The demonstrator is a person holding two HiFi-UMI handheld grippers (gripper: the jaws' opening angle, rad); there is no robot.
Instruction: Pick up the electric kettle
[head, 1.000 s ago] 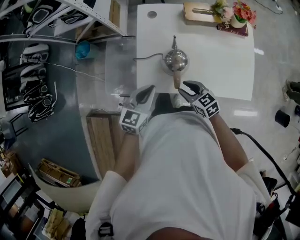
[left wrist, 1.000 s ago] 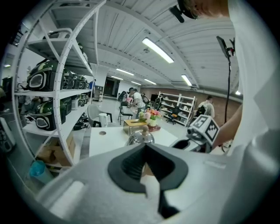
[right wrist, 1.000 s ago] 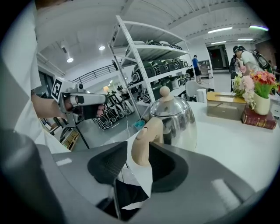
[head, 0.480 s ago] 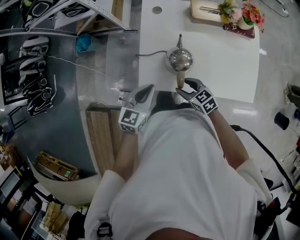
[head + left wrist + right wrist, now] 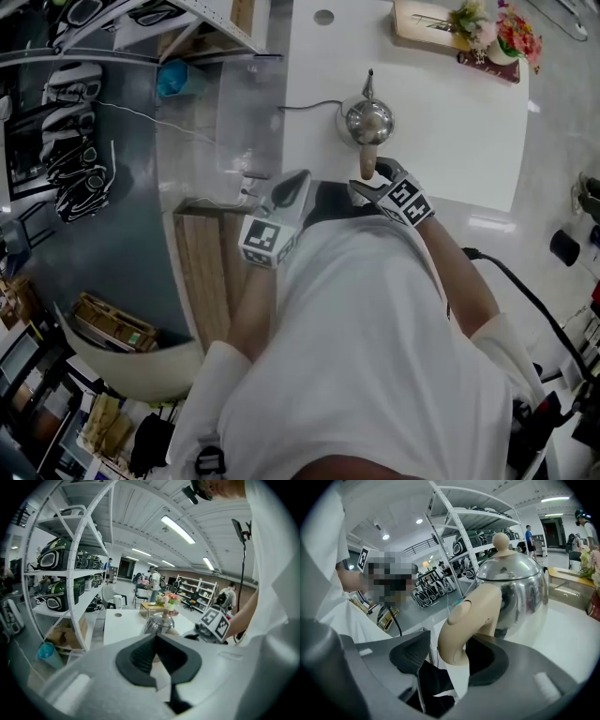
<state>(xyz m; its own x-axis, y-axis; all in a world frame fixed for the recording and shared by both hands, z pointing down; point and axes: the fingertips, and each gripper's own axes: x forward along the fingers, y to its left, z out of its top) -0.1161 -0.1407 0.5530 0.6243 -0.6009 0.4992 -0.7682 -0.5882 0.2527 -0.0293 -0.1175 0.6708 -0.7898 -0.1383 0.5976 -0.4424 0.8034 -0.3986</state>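
A white counter (image 5: 450,141) stood in a workshop-like room, with a metal shelving rack (image 5: 187,28) off its left end and a pot of flowers (image 5: 511,33) at its far right corner. The electric kettle (image 5: 367,122), a rounded steel pot with a knobbed lid, sat upright on the counter near its front edge, and its tan handle (image 5: 367,165) pointed toward the person. The right hand-held gripper (image 5: 373,181) was at that handle. Its jaws had just been opening and stood wide apart with the handle between them, close against one pad and clear of the other, so nothing was clamped yet. The left hand-held gripper (image 5: 291,187) hung just off the counter's front edge with its jaws together and empty. The step in hand seemed to be the approach for the grasp. The next move would call for centring the handle between the pads, closing firmly on it, and then lifting straight up so the kettle stayed level.
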